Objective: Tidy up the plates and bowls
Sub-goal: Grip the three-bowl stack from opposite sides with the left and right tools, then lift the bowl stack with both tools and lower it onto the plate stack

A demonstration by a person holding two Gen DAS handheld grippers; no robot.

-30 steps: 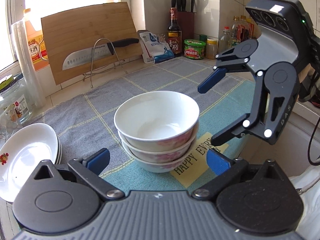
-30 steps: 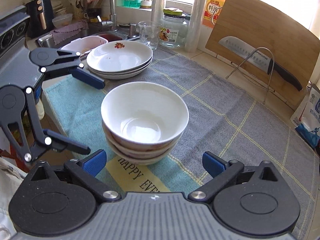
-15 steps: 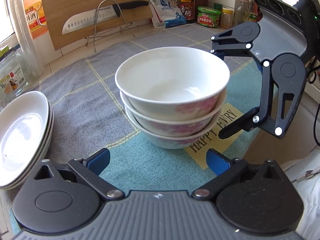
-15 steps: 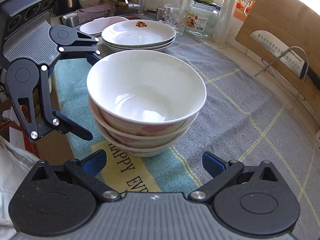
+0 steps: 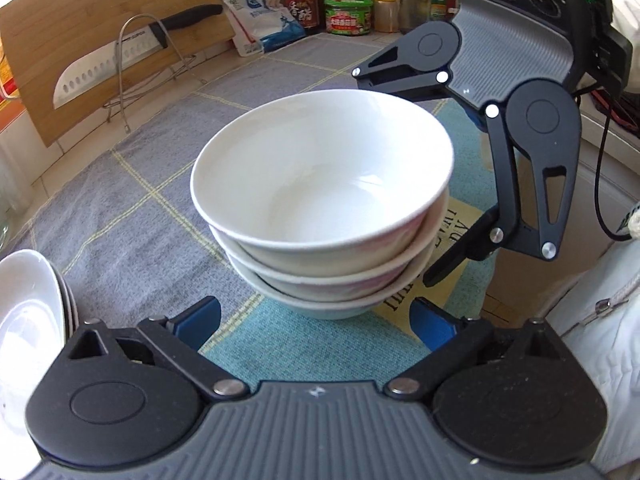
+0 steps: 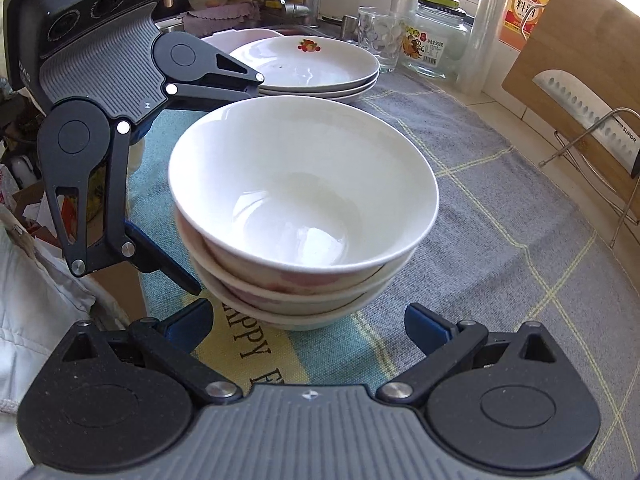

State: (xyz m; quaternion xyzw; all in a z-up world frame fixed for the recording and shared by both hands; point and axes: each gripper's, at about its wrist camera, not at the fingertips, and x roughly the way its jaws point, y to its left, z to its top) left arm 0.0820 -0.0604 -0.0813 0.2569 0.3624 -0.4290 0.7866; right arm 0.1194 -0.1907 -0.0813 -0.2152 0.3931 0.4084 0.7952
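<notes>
Three white bowls with pink patterns are stacked [image 5: 320, 184] [image 6: 300, 200] on a grey and teal towel [image 5: 132, 216]. My left gripper [image 5: 316, 324] is low at the stack's near side. Its jaws are closing, and the blue pads [image 5: 200, 322] flank the bottom bowl with a gap on each side. Across from it, my right gripper [image 6: 310, 328] faces the stack, open, its black fingers [image 5: 452, 260] straddling the bowls on that side. A stack of white plates [image 6: 308, 64] [image 5: 28, 320] lies beside the bowls.
A wooden board [image 5: 80, 40] and a knife on a wire rack [image 5: 132, 56] stand at the back. Bottles and a green tin [image 5: 348, 16] line the wall. A glass [image 6: 376, 36] and a jar [image 6: 436, 44] stand behind the plates. A person's white garment [image 5: 600, 340] is at the counter edge.
Both grippers came down and closer to the bowl stack, which now fills both views. Each gripper's fingers now straddle the stack from opposite sides. The left pads stand slightly nearer each other.
</notes>
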